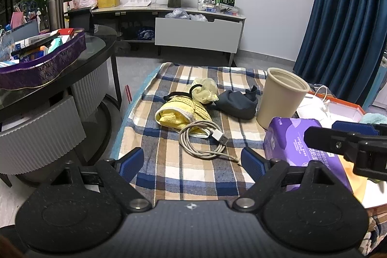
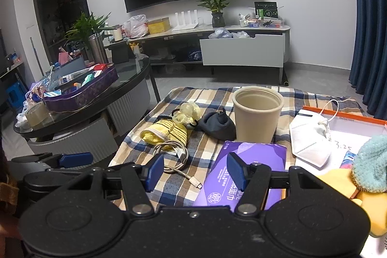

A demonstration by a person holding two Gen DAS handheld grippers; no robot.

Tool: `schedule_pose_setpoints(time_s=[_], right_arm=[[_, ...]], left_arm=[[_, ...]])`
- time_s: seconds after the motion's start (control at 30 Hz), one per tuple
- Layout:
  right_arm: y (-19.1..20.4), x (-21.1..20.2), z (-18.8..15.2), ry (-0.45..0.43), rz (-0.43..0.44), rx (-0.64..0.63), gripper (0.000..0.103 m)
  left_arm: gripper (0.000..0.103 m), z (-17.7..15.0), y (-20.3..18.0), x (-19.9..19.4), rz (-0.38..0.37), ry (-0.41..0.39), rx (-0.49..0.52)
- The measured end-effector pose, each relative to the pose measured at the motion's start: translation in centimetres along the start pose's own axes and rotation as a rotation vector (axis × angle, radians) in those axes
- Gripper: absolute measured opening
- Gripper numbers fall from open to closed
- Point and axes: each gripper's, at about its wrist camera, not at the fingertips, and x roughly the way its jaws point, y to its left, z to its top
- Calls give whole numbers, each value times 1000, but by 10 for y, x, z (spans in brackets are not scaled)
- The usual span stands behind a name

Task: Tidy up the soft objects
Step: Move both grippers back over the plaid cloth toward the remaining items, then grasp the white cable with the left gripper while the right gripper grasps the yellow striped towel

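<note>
Hovering over the near edge of the plaid cloth (image 1: 193,175), the left gripper (image 1: 193,161) stands released, jaws wide, nothing between them; the right gripper (image 2: 193,172) is likewise released above the purple tissue pack (image 2: 254,161). At mid-cloth lie a yellow striped towel (image 1: 179,114), a coiled white cable (image 1: 205,139) overlapping its near edge, a pale yellow item (image 1: 205,90), possibly a glove, and a dark grey cloth (image 1: 238,102). A beige cup (image 2: 257,117) stands upright to the right. Farther right, a white mask (image 2: 310,137) rests on the orange-rimmed tray (image 2: 343,114).
</note>
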Motion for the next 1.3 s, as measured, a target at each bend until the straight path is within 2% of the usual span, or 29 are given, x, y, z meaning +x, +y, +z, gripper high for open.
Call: schedule_pose_setpoints(time_s=[0.23, 0.5, 1.0, 1.1, 1.17, 1.23, 1.3], right_arm=[[1, 7, 3, 0, 9, -6, 71], [-7, 10, 7, -17, -5, -4, 70], [-27, 16, 18, -40, -10, 14, 70], [-29, 18, 19, -37, -7, 16, 70], [-29, 19, 19, -36, -8, 14, 70], [-29, 21, 20, -33, -7, 15, 70], [-29, 24, 20, -28, -4, 19, 70]], left_arm=[[91, -1, 5, 10, 10, 22, -12], [93, -1, 7, 39, 7, 62, -12], [96, 4, -26, 113, 4, 114, 34], [90, 1, -31, 124, 32, 127, 50], [79, 0, -30, 125, 41, 109, 62], [78, -1, -27, 124, 51, 89, 78], [77, 0, -20, 121, 29, 84, 63]])
